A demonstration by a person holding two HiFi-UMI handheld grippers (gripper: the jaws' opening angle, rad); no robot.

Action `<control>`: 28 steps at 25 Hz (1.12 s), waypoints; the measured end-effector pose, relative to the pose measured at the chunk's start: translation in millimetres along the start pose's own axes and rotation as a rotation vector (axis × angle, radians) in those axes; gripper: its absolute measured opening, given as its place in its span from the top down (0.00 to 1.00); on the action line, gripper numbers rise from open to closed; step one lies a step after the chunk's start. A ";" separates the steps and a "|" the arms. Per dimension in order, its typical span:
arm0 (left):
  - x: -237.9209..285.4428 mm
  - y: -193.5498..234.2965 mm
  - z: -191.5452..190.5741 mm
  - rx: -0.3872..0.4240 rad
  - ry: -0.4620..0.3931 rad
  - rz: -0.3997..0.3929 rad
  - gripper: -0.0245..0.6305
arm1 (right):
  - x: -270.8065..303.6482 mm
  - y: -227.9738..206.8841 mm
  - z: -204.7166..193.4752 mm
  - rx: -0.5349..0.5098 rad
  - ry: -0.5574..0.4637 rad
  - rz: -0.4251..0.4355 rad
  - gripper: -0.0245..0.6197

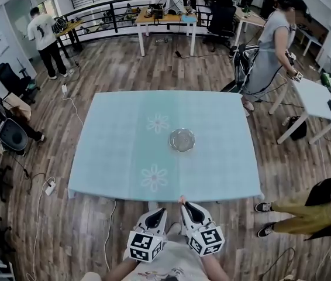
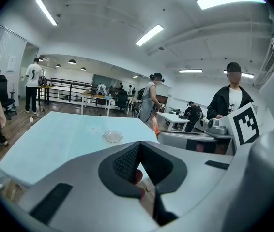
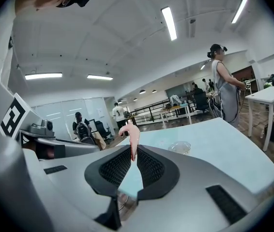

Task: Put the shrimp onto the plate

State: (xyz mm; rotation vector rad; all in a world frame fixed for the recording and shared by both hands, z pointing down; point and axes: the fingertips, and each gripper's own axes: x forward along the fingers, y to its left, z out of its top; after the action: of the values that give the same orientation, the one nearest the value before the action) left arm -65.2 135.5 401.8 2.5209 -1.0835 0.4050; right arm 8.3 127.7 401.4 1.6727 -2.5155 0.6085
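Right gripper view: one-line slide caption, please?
Right gripper shut on a pink shrimp, glass plate ahead on the pale blue table.

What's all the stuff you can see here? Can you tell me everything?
table: one, light blue cloth, middle of the room
flower prints: two, white, on the cloth
plate: one, clear glass, near the table's middle, looks empty
shrimp: one, pink, pinched in the right claw, not yet on the plate
people: several, around the room's edges
other tables: a few, white or wood-topped, at the back and right
floor: brown wood, all around
left claw: one, grey and black, shut, nothing in it
right claw: one, grey and black, shut on the shrimp
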 end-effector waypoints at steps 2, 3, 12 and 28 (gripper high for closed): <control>8.9 2.8 1.7 0.006 0.012 -0.008 0.95 | 5.3 -6.4 1.6 0.007 0.001 -0.007 0.88; 14.1 4.3 3.2 0.008 0.017 -0.013 0.95 | 8.6 -10.4 2.8 0.010 0.002 -0.012 0.88; 63.4 24.2 26.8 0.026 0.041 -0.068 0.95 | 46.8 -42.0 17.9 0.028 0.008 -0.037 0.88; 165.2 82.3 69.6 0.046 0.077 -0.145 0.95 | 130.3 -114.0 48.7 0.048 0.020 -0.140 0.88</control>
State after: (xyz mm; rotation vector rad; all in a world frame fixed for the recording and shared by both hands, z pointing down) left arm -8.2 -52.1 423.2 2.5808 -0.8653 0.4873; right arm 65.3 -41.4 423.9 1.8293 -2.3635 0.6732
